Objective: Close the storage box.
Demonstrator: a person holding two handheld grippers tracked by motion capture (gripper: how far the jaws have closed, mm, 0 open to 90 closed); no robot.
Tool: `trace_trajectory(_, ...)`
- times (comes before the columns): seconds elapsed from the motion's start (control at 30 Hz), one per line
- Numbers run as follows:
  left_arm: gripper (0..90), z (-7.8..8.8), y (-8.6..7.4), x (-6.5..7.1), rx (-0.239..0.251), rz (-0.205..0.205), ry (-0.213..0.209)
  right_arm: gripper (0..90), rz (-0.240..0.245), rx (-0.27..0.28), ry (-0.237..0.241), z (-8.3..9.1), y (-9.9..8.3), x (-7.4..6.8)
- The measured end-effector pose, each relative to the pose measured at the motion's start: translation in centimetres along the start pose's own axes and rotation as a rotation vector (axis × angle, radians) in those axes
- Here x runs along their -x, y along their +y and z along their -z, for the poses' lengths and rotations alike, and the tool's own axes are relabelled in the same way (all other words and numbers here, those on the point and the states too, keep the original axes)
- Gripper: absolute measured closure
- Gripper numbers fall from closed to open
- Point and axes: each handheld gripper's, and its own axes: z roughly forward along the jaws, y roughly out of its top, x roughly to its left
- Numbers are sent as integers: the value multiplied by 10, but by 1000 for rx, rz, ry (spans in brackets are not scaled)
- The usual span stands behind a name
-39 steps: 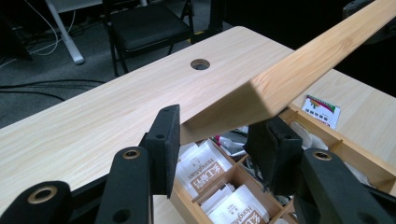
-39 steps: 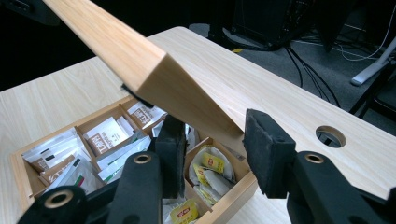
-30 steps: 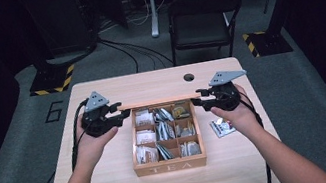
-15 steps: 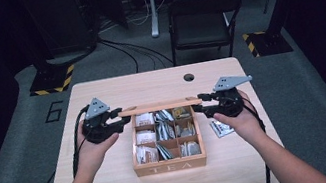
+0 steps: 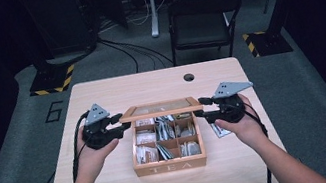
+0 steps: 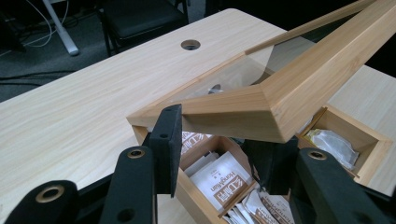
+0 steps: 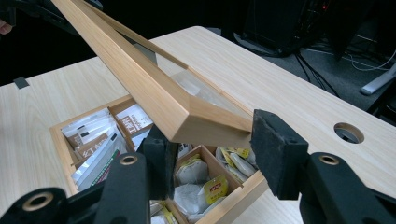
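A wooden tea box marked TEA stands mid-table, its compartments holding several tea bags. Its glass-paned lid hangs tilted above the box's far side. My left gripper is shut on the lid's left corner, one pad against the frame's outer face and the other tucked beneath. My right gripper grips the lid's right corner between its pads. Its jaws have just been opening a little, and the corner still sits between them.
A loose tea packet lies on the table just right of the box, under my right hand. A cable hole sits near the far edge. A black chair stands beyond the table.
The lid has swung from nearly upright down toward me, so its glass face now shows from above. Both grippers moved slightly with it, keeping the corners.
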Motion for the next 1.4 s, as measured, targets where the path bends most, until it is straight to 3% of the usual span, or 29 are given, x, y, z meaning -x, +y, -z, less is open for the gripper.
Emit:
trace_trajectory(0.33,569,1,-9,3,-6,1,-9,511,-18,27,16,1,-12,-3)
trace_trajectory(1.0,561,-1,-40,17,-20,9,-11,516,67,27,-50,2,-42,-26)
trace_trajectory(1.4,487,2,-53,28,-26,70,-49,511,73,16,-65,1,-56,-34)
